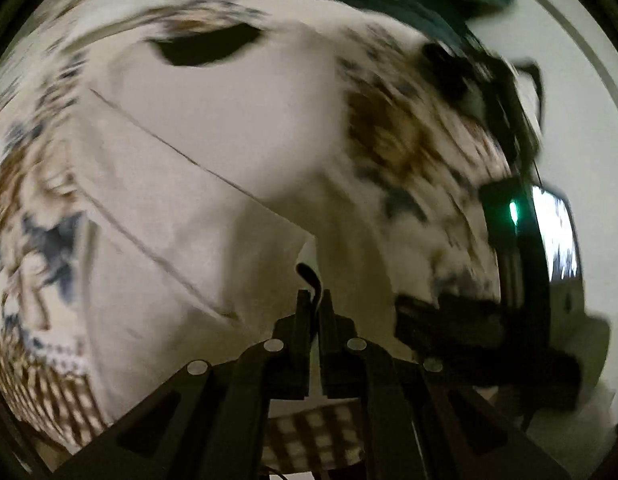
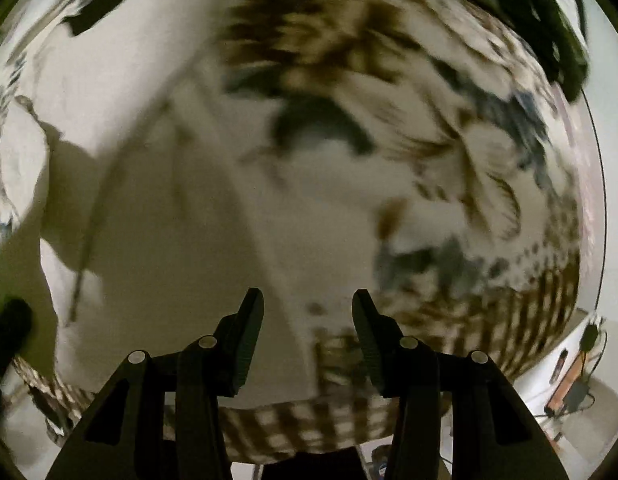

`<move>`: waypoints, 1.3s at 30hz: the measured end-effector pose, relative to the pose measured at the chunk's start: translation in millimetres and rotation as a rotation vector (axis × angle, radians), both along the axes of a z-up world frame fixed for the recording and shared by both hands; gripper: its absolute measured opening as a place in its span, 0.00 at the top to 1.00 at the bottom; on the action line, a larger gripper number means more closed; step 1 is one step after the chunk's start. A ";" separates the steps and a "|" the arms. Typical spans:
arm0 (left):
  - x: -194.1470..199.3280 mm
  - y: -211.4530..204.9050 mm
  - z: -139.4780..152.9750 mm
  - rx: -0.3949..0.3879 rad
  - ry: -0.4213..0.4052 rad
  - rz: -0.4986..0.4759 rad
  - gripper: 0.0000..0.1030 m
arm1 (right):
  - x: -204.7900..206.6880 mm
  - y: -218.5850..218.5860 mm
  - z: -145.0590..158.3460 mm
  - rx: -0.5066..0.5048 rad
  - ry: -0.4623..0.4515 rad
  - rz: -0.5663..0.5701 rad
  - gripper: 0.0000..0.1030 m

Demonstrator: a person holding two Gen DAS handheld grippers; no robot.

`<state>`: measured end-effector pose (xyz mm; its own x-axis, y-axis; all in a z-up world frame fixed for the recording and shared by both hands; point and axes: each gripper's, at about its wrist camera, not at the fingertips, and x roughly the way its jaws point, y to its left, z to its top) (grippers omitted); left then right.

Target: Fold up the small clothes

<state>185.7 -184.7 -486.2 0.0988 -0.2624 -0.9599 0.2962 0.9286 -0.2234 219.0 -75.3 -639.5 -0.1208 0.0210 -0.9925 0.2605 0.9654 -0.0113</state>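
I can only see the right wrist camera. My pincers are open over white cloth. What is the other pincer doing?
Observer: The left gripper is shut, and a thin dark strip pokes out between its fingers.
Child: Is it on the white cloth too?
Observer: Its tips sit just below a corner of the white cloth. I cannot tell whether the strip belongs to that cloth.
Child: Can you see my pincer from there?
Observer: Yes. The right gripper shows at the right of the left view, with a small green light lit on it.
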 end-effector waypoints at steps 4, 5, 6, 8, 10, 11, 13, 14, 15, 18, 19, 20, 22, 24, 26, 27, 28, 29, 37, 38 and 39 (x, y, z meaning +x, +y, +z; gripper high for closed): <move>-11.0 -25.5 -26.6 0.026 0.086 -0.098 0.98 | -30.3 -49.0 -7.3 0.005 0.018 -0.045 0.53; -13.0 -23.5 -34.0 0.037 0.113 -0.094 0.97 | -39.1 -62.0 -7.0 0.015 0.019 -0.057 0.53; -12.3 -22.9 -38.3 0.032 0.139 -0.081 0.97 | -48.7 -69.1 -6.4 0.023 0.018 -0.064 0.53; -7.6 -9.2 -44.9 0.007 0.188 -0.040 0.96 | -61.9 -86.2 -4.8 0.054 0.009 -0.082 0.53; -1.7 13.1 -42.3 0.001 0.204 0.002 0.88 | -77.9 -119.3 6.6 0.103 -0.018 -0.105 0.53; 1.0 25.3 -39.6 -0.002 0.202 0.030 0.72 | -80.8 -121.0 11.1 0.120 -0.031 -0.114 0.53; 7.9 61.7 -33.8 0.000 0.193 0.118 0.25 | -83.4 -141.9 19.9 0.163 -0.060 -0.121 0.53; 8.8 80.0 -31.6 0.011 0.191 0.160 0.06 | -89.1 -152.0 22.4 0.184 -0.069 -0.118 0.53; 11.8 106.9 -29.6 0.025 0.188 0.226 0.07 | -86.8 -154.6 22.1 0.195 -0.070 -0.116 0.53; 12.3 169.3 -35.1 0.051 0.214 0.376 0.07 | -96.4 -173.1 22.8 0.261 -0.055 -0.126 0.53; 10.9 183.2 -37.6 0.054 0.221 0.410 0.07 | -100.2 -180.6 18.6 0.281 -0.044 -0.131 0.53; 5.9 205.2 -42.9 0.064 0.233 0.463 0.07 | -107.4 -186.7 15.7 0.299 -0.033 -0.136 0.51; -4.8 232.1 -54.8 0.051 0.275 0.522 0.07 | -127.4 -207.7 6.9 0.344 -0.002 -0.143 0.47; -17.3 245.5 -69.1 0.024 0.332 0.531 0.07 | -114.6 -219.4 3.9 0.377 0.035 -0.141 0.48; -29.5 249.5 -79.6 -0.007 0.375 0.516 0.07 | -119.9 -228.5 1.8 0.414 0.064 -0.139 0.47; -36.0 250.4 -83.4 -0.020 0.392 0.511 0.07 | -129.1 -232.8 -0.8 0.430 0.077 -0.139 0.47; -39.3 250.0 -86.3 -0.034 0.404 0.508 0.07 | -137.9 -242.8 -2.2 0.449 0.088 -0.137 0.47; -45.0 248.0 -90.4 -0.053 0.418 0.507 0.07 | -146.2 -251.6 -2.7 0.466 0.098 -0.136 0.47; -70.8 238.9 -81.1 -0.090 0.408 0.532 0.94 | -153.3 -300.5 8.9 0.497 0.113 -0.114 0.90; -73.4 240.4 -77.4 -0.106 0.414 0.539 0.95 | -156.2 -292.1 14.3 0.492 0.118 -0.107 0.91; -76.0 243.4 -71.2 -0.146 0.434 0.561 0.96 | -159.4 -299.9 21.5 0.490 0.109 -0.097 0.91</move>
<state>109.7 58.7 -557.4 -0.1262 -0.4124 -0.9022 -0.3600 0.8665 -0.3457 59.6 -375.3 -618.1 -0.1980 0.4967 -0.8450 0.3715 0.8358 0.4042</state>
